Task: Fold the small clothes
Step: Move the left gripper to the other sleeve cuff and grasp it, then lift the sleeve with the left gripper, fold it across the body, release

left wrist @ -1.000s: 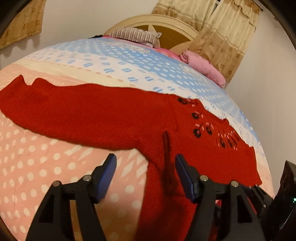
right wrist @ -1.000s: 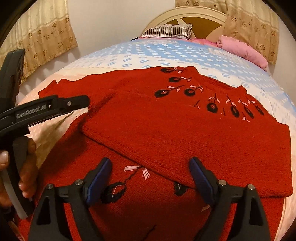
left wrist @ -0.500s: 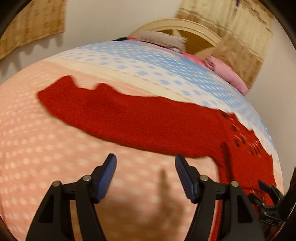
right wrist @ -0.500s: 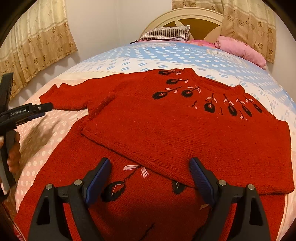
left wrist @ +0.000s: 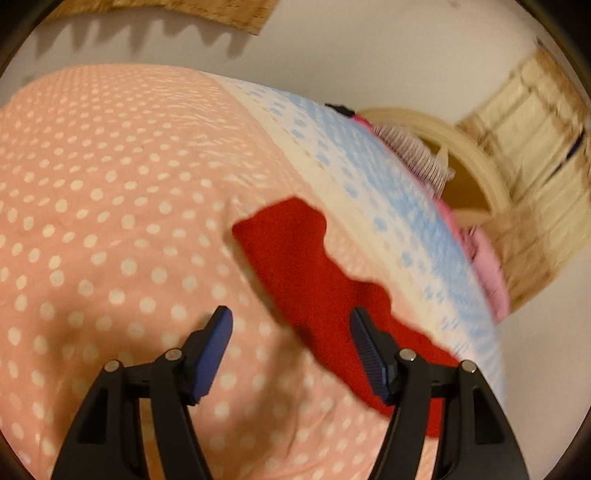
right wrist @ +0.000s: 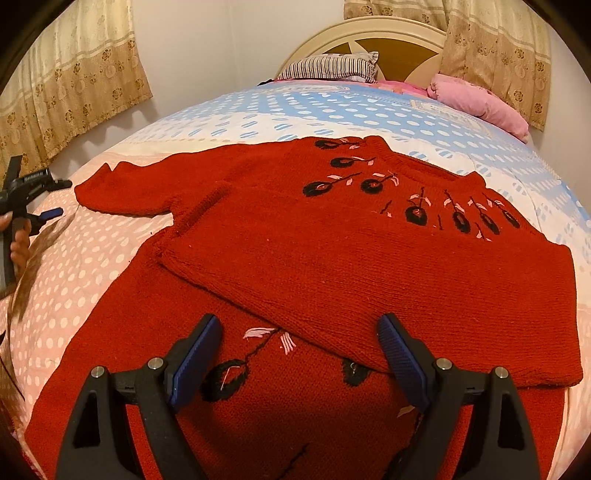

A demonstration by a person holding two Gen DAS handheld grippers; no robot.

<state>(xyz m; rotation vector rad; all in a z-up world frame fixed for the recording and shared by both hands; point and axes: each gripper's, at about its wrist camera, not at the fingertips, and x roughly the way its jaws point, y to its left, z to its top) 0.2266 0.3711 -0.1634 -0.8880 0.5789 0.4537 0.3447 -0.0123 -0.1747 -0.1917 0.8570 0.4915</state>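
A red knitted sweater (right wrist: pixel 332 251) with black and pink flower stitching lies flat on the bed. Its right sleeve is folded across the body. Its left sleeve (right wrist: pixel 125 192) stretches out to the left. My right gripper (right wrist: pixel 299 347) is open and empty, hovering over the sweater's lower part. My left gripper (left wrist: pixel 291 332) is open and empty, above the bedspread next to the left sleeve (left wrist: pixel 314 273), near its cuff. The left gripper also shows at the far left of the right wrist view (right wrist: pixel 48 199), held in a hand.
The bedspread (right wrist: pixel 81 258) is pink with white dots near me, white and blue farther back. A striped pillow (right wrist: pixel 328 66) and a pink pillow (right wrist: pixel 480 103) lie by the cream headboard (right wrist: pixel 369 33). Curtains (right wrist: pixel 70 74) hang on the wall at left.
My left gripper has swung left, away from the sweater's body and along the outstretched sleeve to its cuff end. My right gripper has stayed still and open.
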